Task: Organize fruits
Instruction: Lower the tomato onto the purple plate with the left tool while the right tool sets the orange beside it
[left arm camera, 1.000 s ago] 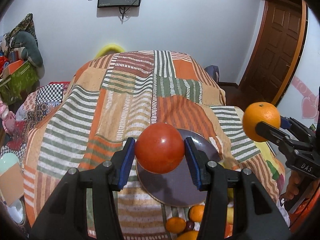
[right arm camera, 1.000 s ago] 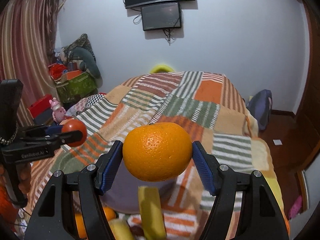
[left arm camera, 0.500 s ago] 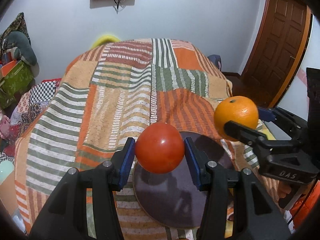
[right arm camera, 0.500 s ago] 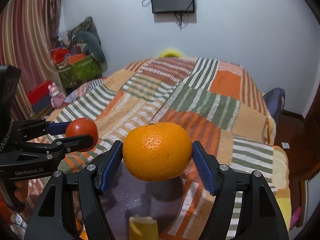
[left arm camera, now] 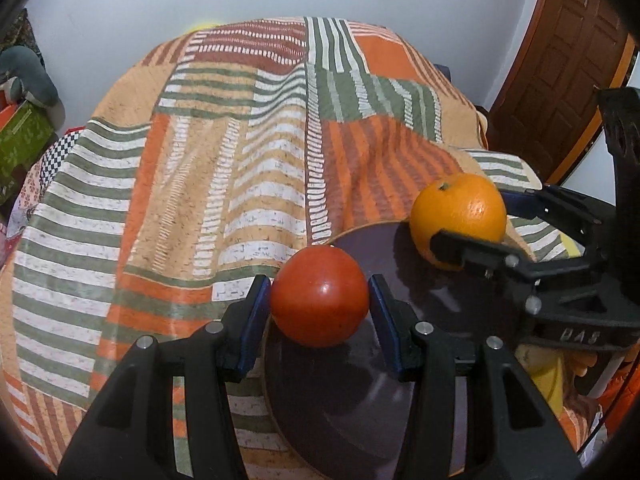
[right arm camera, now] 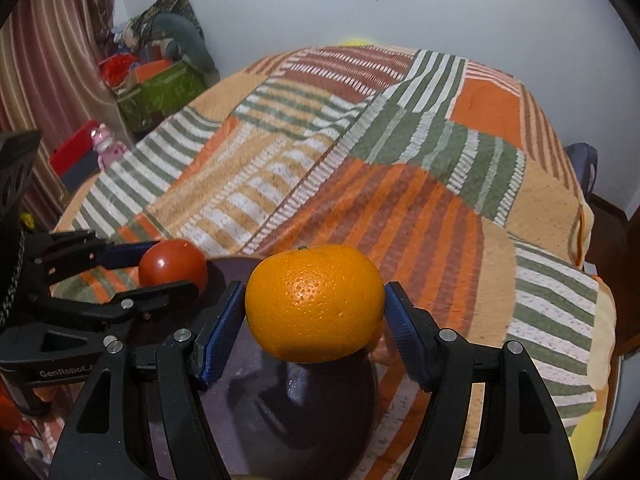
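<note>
My left gripper (left arm camera: pixel 319 304) is shut on a red tomato (left arm camera: pixel 319 296) and holds it low over the left rim of a dark round plate (left arm camera: pixel 372 408). My right gripper (right arm camera: pixel 315 320) is shut on an orange (right arm camera: pixel 315 303) and holds it over the plate (right arm camera: pixel 288 420). In the left wrist view the orange (left arm camera: pixel 460 216) sits at the plate's far right rim. In the right wrist view the tomato (right arm camera: pixel 173 266) hangs at the plate's far left edge. Whether either fruit touches the plate is unclear.
The plate lies on a bed under a striped patchwork blanket (left arm camera: pixel 240 152). A yellow fruit (left arm camera: pixel 548 384) lies to the plate's right, under my right gripper. A brown door (left arm camera: pixel 560 64) stands at the right. Boxes and toys (right arm camera: pixel 156 80) stand left of the bed.
Both grippers have moved forward and down toward the plate with their fruits. The orange has come in closer to the tomato. The loose fruits near the front edge have left view.
</note>
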`<state>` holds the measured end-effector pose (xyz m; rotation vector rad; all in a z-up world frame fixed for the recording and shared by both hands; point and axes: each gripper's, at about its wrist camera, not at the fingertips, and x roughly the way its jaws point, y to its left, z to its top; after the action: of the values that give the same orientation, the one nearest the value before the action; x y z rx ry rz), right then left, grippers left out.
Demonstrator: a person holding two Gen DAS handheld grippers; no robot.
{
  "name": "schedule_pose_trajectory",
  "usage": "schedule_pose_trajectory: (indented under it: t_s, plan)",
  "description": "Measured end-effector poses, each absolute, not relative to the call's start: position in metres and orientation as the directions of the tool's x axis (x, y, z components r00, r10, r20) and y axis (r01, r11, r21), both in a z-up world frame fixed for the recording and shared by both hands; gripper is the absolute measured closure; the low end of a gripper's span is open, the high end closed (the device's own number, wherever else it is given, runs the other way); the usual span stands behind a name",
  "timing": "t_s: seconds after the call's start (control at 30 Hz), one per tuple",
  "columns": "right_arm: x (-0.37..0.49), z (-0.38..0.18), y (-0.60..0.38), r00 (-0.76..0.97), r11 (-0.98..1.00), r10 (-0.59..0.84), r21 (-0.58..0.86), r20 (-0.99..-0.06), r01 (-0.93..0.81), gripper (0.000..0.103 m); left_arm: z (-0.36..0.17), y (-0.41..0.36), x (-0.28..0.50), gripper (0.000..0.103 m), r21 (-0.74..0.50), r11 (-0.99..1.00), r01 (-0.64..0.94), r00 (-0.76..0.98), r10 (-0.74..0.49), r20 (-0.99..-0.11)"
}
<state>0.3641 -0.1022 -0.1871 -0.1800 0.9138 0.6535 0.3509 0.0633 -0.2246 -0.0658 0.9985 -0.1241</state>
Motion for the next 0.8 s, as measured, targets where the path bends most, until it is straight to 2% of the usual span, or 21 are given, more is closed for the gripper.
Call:
schedule_pose_trajectory:
  t_s: [0.37, 0.53, 0.8]
  plan:
    - [0.358, -0.197, -0.1, 0.391, 0.768, 0.44, 0.114, -0.808, -0.63, 0.034, -0.235, 0.057, 0.355, 0.053, -0.096, 0.991, 0.091, 0.522, -0.13, -0.843]
    - [0.352, -0.199, -0.098, 0.392, 0.761, 0.414, 0.077, -0.821, -0.644, 0.034, -0.236, 0.057, 0.354, 0.046, -0.109, 0.99, 0.086, 0.506, -0.138, -0.851]
    - [0.345, -0.193, -0.102, 0.406, 0.774, 0.411, 0.077, -0.816, -0.629, 0.034, -0.226, 0.056, 0.344, 0.042, -0.103, 0.992, 0.077, 0.514, -0.128, -0.848]
